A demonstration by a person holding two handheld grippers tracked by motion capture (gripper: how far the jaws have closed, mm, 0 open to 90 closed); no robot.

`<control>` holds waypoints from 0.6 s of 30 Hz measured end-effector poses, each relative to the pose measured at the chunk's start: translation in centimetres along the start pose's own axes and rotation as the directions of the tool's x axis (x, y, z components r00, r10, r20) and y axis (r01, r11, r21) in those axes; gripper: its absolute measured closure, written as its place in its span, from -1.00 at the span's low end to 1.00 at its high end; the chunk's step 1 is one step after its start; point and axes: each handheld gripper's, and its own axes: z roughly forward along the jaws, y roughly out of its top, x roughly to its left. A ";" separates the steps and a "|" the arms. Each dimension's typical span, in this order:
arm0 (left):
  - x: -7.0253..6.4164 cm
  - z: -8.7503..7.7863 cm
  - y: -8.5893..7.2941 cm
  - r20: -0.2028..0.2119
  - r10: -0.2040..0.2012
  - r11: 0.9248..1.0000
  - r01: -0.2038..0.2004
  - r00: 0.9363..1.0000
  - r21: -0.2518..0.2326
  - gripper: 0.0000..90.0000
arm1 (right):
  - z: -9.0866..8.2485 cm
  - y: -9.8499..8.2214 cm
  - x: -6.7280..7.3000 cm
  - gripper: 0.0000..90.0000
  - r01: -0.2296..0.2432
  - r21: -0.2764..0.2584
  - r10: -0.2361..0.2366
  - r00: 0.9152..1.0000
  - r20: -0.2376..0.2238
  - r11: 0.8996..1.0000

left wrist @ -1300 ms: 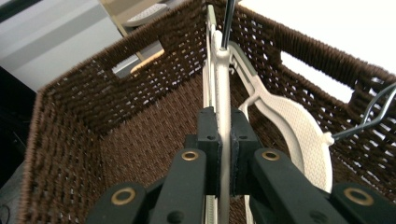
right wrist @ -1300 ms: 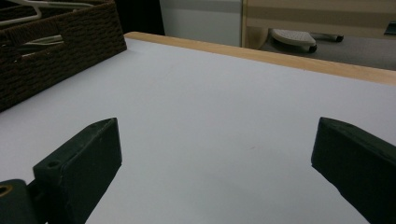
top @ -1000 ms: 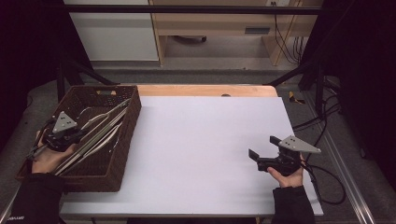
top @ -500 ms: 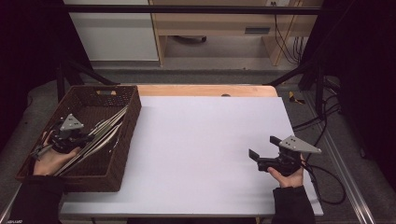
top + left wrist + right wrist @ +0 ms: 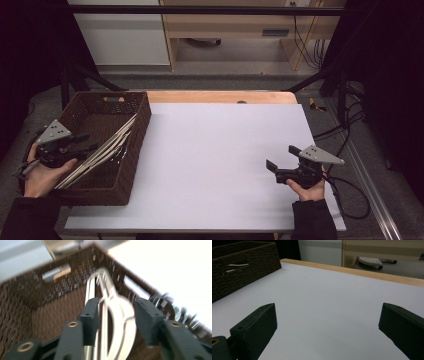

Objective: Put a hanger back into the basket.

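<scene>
White hangers [image 5: 102, 152] lie diagonally in the basket [image 5: 135, 150] (left gripper [image 5: 113, 315] jaws straddling them, right gripper [image 5: 327, 327] wide).

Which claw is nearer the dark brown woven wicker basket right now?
Left. The left claw is over the dark brown woven wicker basket, its jaws either side of the white hangers inside. The right claw hovers over the white tabletop, far from it.

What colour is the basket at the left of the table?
Dark brown, woven basket. The high view shows it best.
</scene>
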 end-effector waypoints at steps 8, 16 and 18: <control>-3.7 -0.5 2.2 0.115 -0.056 0.976 0.079 0.992 -0.204 -0.27 | -0.2 0.1 0.0 -0.95 0.001 -0.010 -0.002 1.000 -0.006 1.000; -8.7 1.2 3.5 0.202 -0.063 0.955 0.118 0.977 -0.274 -0.65 | -0.5 0.3 0.0 -0.95 0.005 -0.023 -0.005 1.000 -0.013 1.000; -9.6 1.8 3.7 0.216 -0.077 0.951 0.136 0.973 -0.276 -0.71 | -0.6 0.3 0.0 -0.96 0.000 -0.023 0.000 1.000 -0.015 1.000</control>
